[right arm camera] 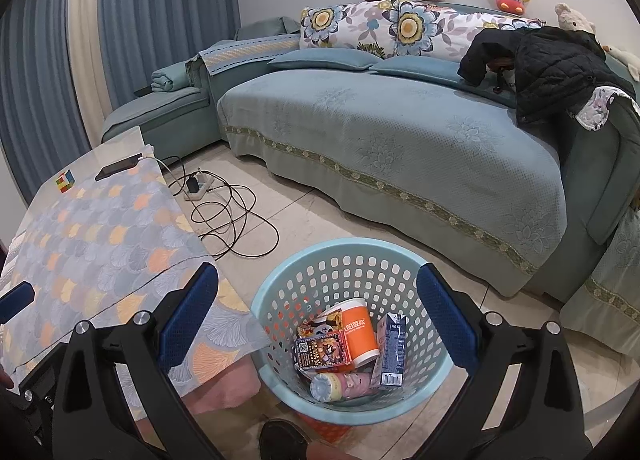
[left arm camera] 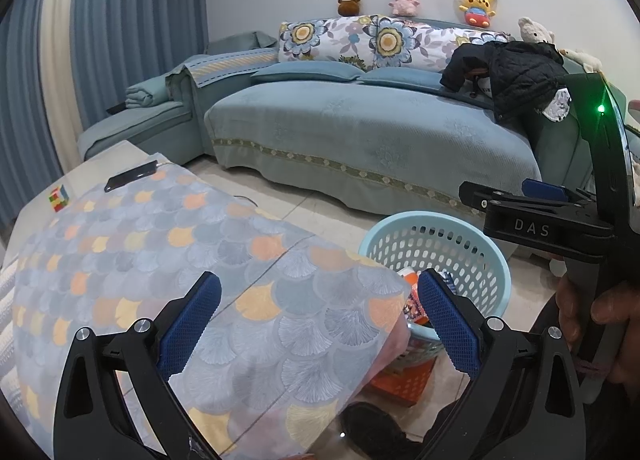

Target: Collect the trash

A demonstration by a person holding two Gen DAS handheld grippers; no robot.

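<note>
A light blue perforated basket (right arm camera: 280, 376) stands on the floor by the table corner; it also shows in the left wrist view (left arm camera: 472, 248). It holds an orange cup (right arm camera: 360, 334), a dark snack box (right arm camera: 323, 351), a blue carton (right arm camera: 391, 352) and a pink bottle (right arm camera: 340, 384). My right gripper (right arm camera: 318, 312) is open and empty above the basket. My left gripper (left arm camera: 320, 324) is open and empty over the table's near corner. The right gripper's body (left arm camera: 532, 228) shows at the right of the left wrist view.
The table (right arm camera: 100, 228) has a scale-patterned cloth, with a phone (right arm camera: 118, 167) and a colour cube (right arm camera: 65, 181) at its far end. Cables and a power strip (right arm camera: 196, 190) lie on the tiled floor. A blue sofa (right arm camera: 400, 140) with a black jacket (right arm camera: 552, 68) is behind.
</note>
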